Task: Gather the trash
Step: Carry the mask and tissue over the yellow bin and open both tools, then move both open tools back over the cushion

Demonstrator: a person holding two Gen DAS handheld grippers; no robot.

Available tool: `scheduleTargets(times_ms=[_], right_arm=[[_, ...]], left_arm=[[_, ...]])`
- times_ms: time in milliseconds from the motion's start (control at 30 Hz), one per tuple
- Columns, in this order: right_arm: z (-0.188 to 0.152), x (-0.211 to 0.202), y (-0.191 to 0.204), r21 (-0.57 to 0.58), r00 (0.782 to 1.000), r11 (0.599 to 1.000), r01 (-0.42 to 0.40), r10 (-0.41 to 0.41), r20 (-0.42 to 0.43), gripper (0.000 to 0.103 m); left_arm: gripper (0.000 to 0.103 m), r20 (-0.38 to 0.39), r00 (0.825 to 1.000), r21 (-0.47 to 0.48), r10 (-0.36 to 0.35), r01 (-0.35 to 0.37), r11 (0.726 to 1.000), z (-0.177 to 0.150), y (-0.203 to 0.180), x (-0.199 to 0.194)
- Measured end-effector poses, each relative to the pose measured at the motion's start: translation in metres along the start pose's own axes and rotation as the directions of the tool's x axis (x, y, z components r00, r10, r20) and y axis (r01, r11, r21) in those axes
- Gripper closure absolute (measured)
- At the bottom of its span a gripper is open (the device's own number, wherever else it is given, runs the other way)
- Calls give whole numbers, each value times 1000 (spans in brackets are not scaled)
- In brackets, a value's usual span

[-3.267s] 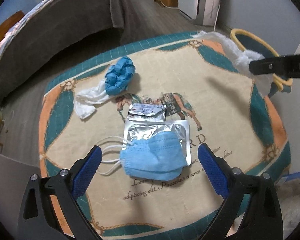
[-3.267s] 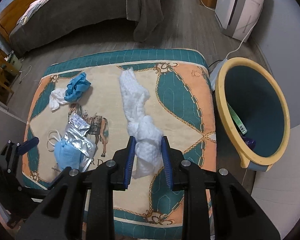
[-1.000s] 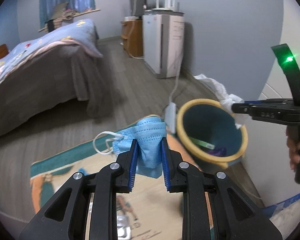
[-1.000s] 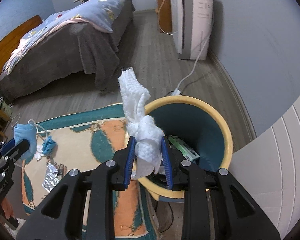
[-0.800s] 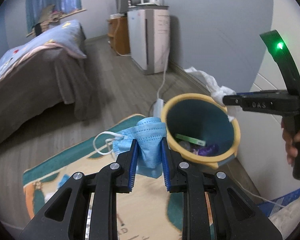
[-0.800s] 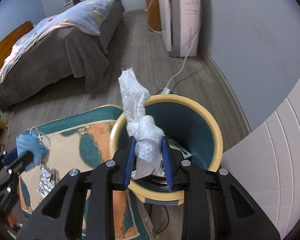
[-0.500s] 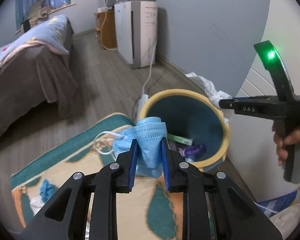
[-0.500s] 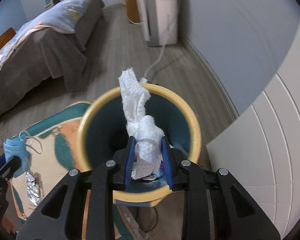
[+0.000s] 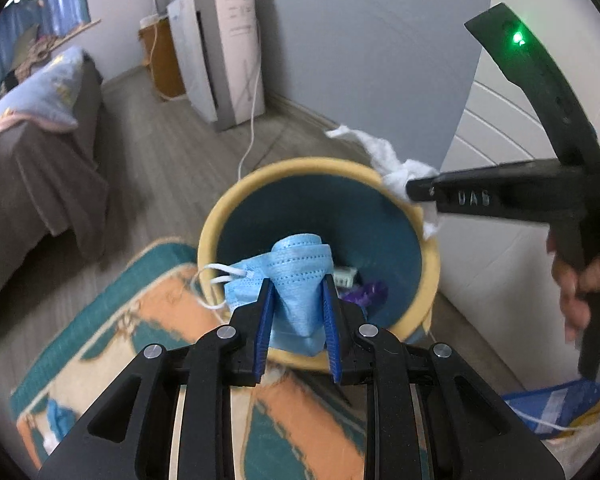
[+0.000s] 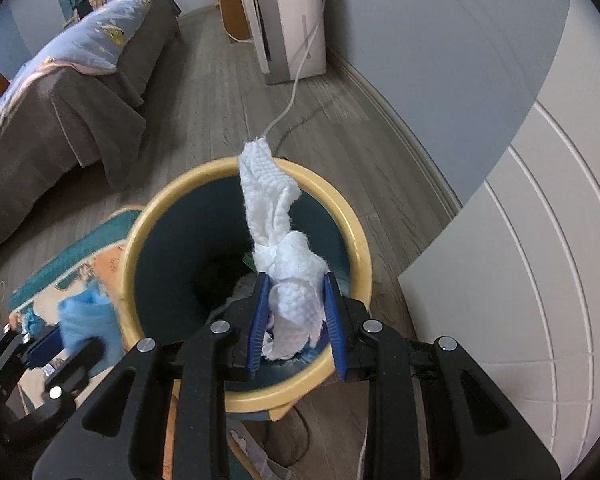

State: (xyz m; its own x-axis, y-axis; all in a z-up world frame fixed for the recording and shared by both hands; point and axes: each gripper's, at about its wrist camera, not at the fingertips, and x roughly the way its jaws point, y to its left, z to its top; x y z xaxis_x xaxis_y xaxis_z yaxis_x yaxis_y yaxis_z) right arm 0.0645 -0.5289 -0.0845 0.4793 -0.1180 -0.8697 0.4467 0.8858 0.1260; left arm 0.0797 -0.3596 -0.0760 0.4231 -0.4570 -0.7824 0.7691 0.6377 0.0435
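Observation:
My left gripper [image 9: 297, 300] is shut on a crumpled blue face mask [image 9: 296, 276], held over the near rim of the yellow-rimmed teal bin [image 9: 236, 196]; its white ear loops hang off to the left. My right gripper [image 10: 296, 300] is shut on a long twisted white paper towel [image 10: 274, 216] directly above the bin [image 10: 340, 204] mouth. In the left wrist view the right gripper [image 9: 410, 192] reaches in from the right over the bin's far rim, with a hand on its handle. Purple and green trash [image 9: 364, 290] lies in the bin's bottom.
The patterned rug [image 9: 140, 344] lies left of the bin with a blue scrap [image 9: 58, 414] on it. A bed [image 10: 60, 92] stands at the left, a white appliance [image 10: 288, 16] with a cord by the far wall, a white panelled surface [image 10: 520, 260] at the right.
Both grippers have moved in over the bin and lower, each keeping its grip. The mask now hangs over the bin's near rim and the towel over its mouth.

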Motion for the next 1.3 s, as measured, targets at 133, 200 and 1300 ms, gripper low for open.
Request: scheduleTargets(times_ms=[133,200,1300], right_arm=[[3,-7,5,10,998,999,-48,48,41,60],[5,-10,5,14,997,998,-57,56,55,49],[4,-60,175,-239,983,966,-97,131,131,6]], left_arm=[[64,46,998,10,39,-40,999,12,-1,-1],[53,58,997,9,51,-52,999,13,2,-3],[6,-36,915,-410,401,-380,829,-112,206,-167]])
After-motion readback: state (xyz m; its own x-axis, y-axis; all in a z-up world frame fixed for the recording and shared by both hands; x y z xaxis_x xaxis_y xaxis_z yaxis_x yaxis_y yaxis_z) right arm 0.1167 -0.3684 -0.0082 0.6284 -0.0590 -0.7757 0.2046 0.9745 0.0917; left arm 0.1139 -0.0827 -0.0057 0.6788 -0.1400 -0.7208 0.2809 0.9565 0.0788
